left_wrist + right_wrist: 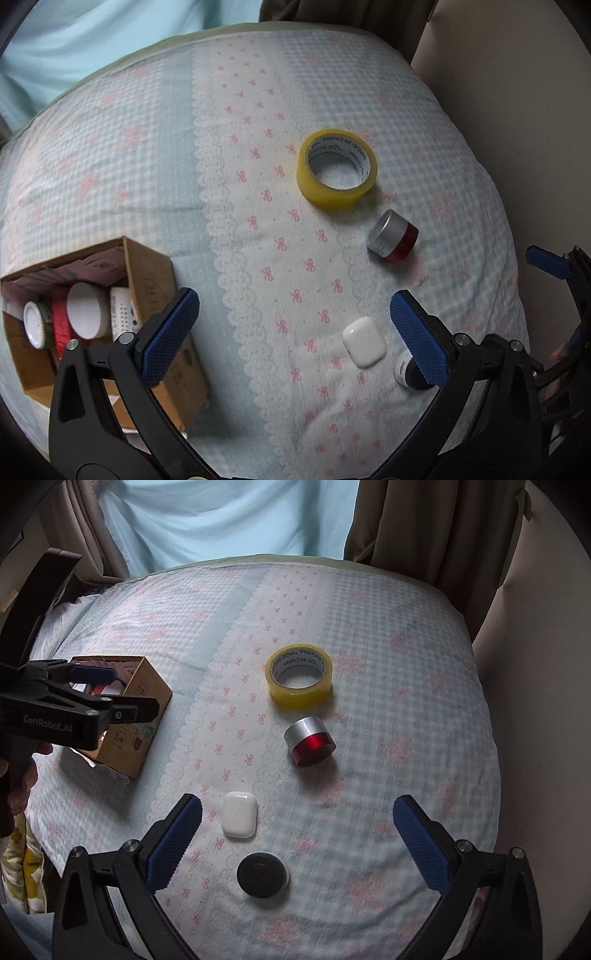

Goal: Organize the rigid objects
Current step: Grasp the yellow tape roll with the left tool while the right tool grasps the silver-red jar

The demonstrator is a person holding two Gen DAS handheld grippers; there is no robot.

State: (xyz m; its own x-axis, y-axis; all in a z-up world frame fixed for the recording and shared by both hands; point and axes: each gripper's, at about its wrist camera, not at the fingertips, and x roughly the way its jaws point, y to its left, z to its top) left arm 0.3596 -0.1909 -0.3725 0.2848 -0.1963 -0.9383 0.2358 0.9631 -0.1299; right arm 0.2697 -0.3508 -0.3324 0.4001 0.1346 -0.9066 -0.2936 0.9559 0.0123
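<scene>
A yellow tape roll [337, 167] [300, 675], a silver-and-red jar [393, 236] [309, 741] on its side, a white earbud case [364, 341] [239, 814] and a black-lidded jar [262, 874] [405, 367] lie on the checked bed cover. A cardboard box [155, 280] [142, 705] at the left holds several small containers. My left gripper [295, 332] is open and empty above the cover between the box and the case; it also shows in the right wrist view [110, 690] over the box. My right gripper [297, 845] is open and empty, above the black-lidded jar.
The bed cover [388, 627] drops off at its far edge toward pale blue fabric [229, 520] and brown curtains [424, 528]. A beige wall [535, 701] runs along the right side. The person's hand [22, 775] holds the left gripper.
</scene>
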